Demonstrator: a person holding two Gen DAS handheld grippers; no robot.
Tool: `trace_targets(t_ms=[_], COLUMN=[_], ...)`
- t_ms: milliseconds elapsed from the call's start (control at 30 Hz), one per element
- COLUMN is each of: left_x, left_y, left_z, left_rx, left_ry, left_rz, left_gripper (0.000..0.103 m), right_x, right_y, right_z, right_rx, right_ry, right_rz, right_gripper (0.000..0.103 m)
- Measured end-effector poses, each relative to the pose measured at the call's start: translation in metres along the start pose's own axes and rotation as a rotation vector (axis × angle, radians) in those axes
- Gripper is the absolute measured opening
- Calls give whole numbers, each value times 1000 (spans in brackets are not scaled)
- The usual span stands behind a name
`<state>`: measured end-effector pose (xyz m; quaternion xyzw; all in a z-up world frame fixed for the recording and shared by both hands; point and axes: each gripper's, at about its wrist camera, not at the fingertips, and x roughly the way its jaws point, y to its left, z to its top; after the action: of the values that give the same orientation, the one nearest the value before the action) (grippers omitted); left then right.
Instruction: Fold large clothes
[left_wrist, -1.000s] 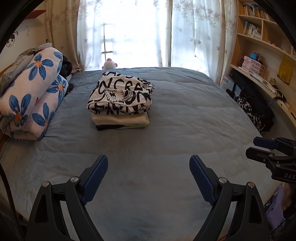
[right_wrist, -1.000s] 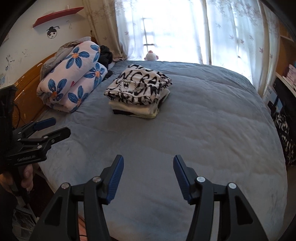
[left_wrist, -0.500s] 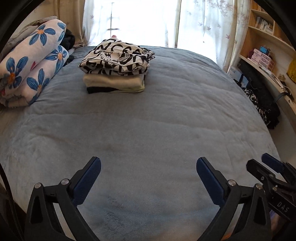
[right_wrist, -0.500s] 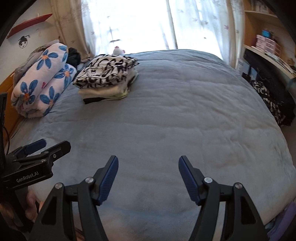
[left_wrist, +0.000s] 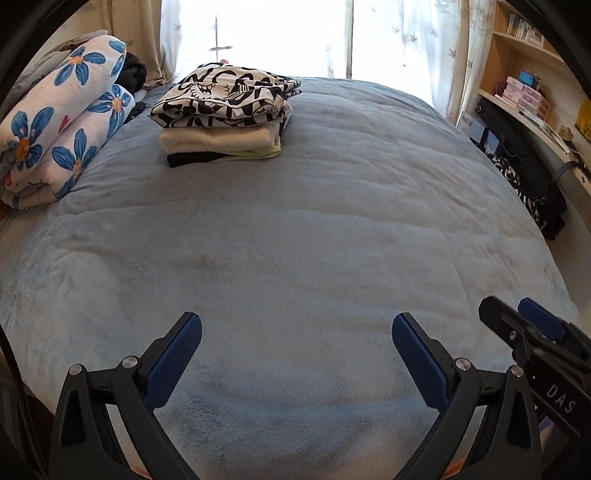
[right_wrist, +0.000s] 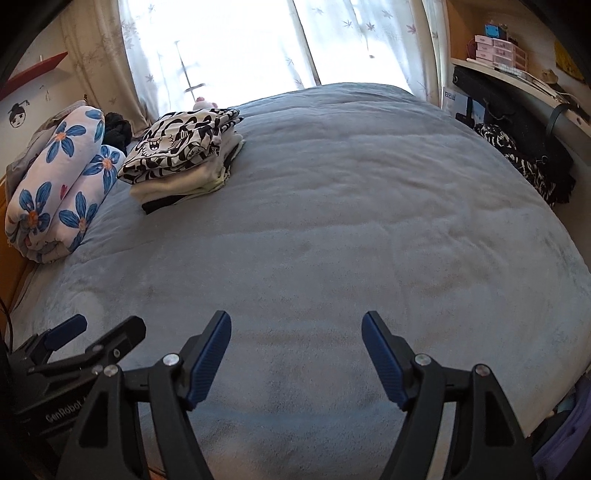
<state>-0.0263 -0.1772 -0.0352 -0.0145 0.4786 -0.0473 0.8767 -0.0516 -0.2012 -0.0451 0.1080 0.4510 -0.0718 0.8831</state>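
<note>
- As both hands sank toward the bed (left_wrist: 295, 240), the left gripper (left_wrist: 295, 354) spread fully and the right gripper (right_wrist: 295, 350) had just been opening, nothing between either's jaws.
- The folded stack (left_wrist: 225, 118) sat far-left; probably between garments.
- Readable: "DAS", "GenRobot".

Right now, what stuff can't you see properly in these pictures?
- Black garment at the bottom of the folded stack: left wrist view, the cream layer covers all but its edge.
- Pink toy: right wrist view, mostly hidden behind the patterned top.
- Window: glare whites it out.
- Shelf books: too small to read.
</note>
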Motion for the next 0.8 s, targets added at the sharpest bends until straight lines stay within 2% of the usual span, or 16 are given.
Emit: trace_targets(t_ms=[800], left_x=[9], left_y=[5], left_z=[-4], left_rx=[-25], left_ry=[39], left_rz=[40], left_gripper=[102], right_x=[5], right_y=[8], right_z=[-6], right_rx=[-14], right_ry=[21], right_rz=[24], right_gripper=[74])
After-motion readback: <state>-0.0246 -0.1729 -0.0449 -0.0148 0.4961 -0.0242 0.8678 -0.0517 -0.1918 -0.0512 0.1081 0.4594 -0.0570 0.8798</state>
